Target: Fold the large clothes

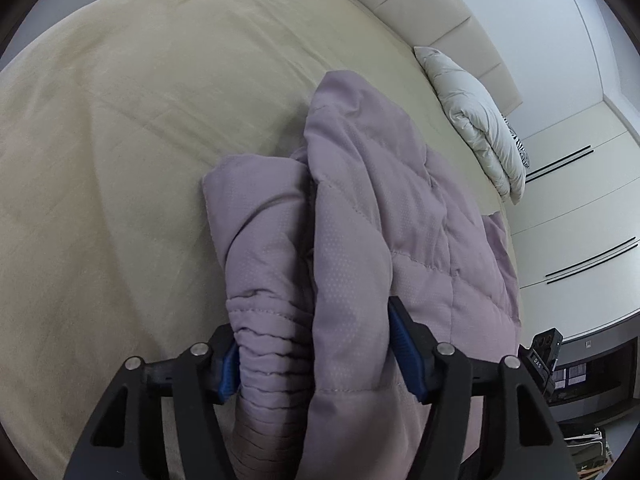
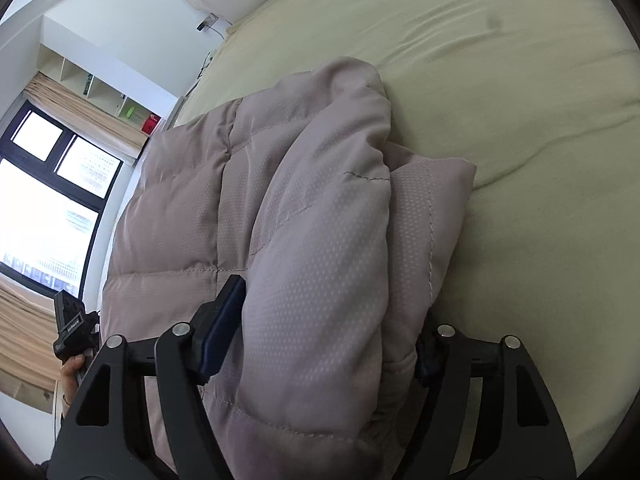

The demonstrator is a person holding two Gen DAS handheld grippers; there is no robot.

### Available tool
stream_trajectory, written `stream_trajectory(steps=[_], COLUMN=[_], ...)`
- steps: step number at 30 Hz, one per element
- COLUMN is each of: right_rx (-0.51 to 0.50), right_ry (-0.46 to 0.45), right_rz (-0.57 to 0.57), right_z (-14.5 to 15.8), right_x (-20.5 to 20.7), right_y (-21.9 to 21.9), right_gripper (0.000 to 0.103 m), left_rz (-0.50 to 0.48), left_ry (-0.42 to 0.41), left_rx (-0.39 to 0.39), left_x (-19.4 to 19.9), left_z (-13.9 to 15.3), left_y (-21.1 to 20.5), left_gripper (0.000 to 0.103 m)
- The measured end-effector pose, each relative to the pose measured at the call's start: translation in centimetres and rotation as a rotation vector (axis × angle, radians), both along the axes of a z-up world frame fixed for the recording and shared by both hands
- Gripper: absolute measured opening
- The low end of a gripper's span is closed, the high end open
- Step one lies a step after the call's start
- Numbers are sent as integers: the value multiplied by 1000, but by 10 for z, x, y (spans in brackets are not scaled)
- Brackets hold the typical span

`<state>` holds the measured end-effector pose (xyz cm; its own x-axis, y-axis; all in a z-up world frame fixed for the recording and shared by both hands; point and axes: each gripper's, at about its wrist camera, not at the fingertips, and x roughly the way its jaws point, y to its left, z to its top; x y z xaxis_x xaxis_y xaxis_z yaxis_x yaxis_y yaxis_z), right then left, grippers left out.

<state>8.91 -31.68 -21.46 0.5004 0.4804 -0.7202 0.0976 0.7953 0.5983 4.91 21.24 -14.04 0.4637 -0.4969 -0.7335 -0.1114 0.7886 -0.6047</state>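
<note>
Left claw (image 1: 316, 344) first: we've got its jaws spread wide, with the lilac puffer jacket (image 1: 360, 200) bulging up between the blue pads (image 1: 404, 348). The gathered cuff (image 1: 260, 344) sits against the left pad and a thicker fold against the right one. The fabric looks loose and puffy there, not pinched flat, so we call it let go. Same story on the right claw (image 2: 324, 336): the jaws are wide and a fat roll of jacket fills the gap. Its right pad is mostly hidden behind the cloth.

The jacket itself lies bunched on the near edge of the bed, on the pale yellow sheet (image 1: 120, 120). It's folded over itself, with a sleeve end poking out toward the far side. The rest of the sheet is bare and a bit wrinkled. A white folded duvet (image 1: 476, 120) sits at the far right by the padded headboard (image 1: 420, 4). From the right wrist view there's a window (image 2: 40, 200) off to the left.
</note>
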Motion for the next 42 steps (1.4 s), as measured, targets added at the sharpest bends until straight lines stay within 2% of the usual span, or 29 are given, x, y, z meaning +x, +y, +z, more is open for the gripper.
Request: stream_trajectory(steps=[3,6,9,12,14,16,19,22,24,26,29,33,38,42], right_rx=[-34,-66,-186,-335,-442,-524,-637,-727,-693,-654,-622,-553,-505,-507], right_ry=[-18,-81,-171,-313,-422,-517,-667,-717,-736,-735,-679,-600,-477,-374], right_rz=[-36,-93,-172,-229,-261,-286,-328,-322,-270,-240,-216,-164,-128,-123], right_z=[13,34,66,108,138,165,198,227,243,257,276,285,266,233], right_x=[-19,-50,-77,-99,-112,-120,-142,-146,-149,-150,-149,-163,-175,-174], right_y=[-7,-28,-32,-21,-8,13,29,56,68,80,100,113,133,152], right_gripper=[70,70,70,70,75,90,95,102,102,102,102,102,102,102], left_rz=[16,34,78,105,122,138,151,192,242,290,250,211,135,67], left_ry=[-31,-87,-202,-348,-450,-568,-744,-865,-911,-907,-878,-765,-568,-392], left_rx=[12,79,244,402,493,570,690,826,897,932,849,772,691,685], left_x=[-15,-32,-53,-69,-81,-95,-118,-134,-145,-152,-152,-147,-131,-122], left_z=[9,29,64,105,132,156,188,214,229,240,252,253,218,174], left_y=[6,10,10,-1,-17,-37,-62,-90,-103,-111,-114,-127,-141,-149], left_gripper=[66,70,80,92,102,103,103,103,103,103,103,103,103,103])
